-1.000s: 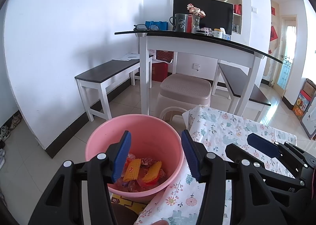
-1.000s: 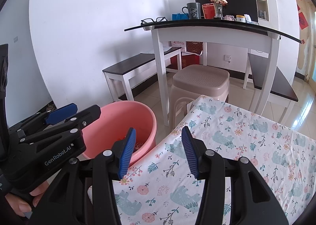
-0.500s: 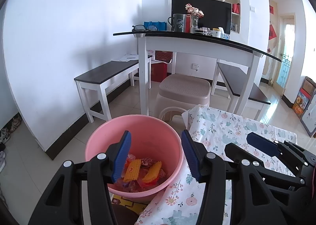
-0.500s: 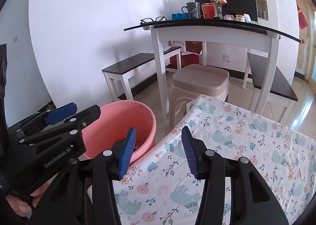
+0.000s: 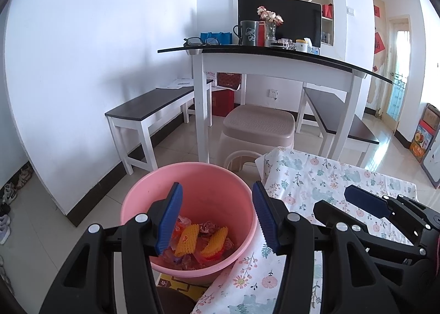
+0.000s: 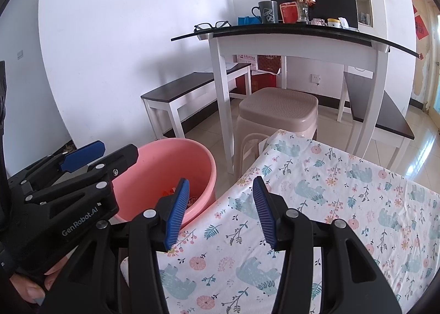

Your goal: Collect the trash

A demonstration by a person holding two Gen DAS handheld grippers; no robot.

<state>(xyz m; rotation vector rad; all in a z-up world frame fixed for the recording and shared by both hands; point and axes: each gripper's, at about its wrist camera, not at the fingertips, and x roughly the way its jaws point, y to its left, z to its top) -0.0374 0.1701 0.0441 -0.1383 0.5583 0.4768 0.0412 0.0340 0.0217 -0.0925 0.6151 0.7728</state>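
Floral cloth covers the near table (image 6: pixel 343 204), bare of trash where visible. Both the left gripper (image 5: pixel 217 217) and right gripper (image 6: pixel 220 209) hold their fingers wide apart, empty. One pink bucket (image 5: pixel 154 193) beside it holds wrappers (image 5: pixel 200 239), two orange pieces among them; collecting looks nearly finished.

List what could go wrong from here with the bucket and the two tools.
1. The pink bucket sits tight against the floral tablecloth edge; a careless sweep of the open left tool above it might knock it and spill the wrappers inside.
2. The open right tool hovers low over the cloth; its fingers could snag and drag the fabric.
3. The tools are close together, so they may collide.
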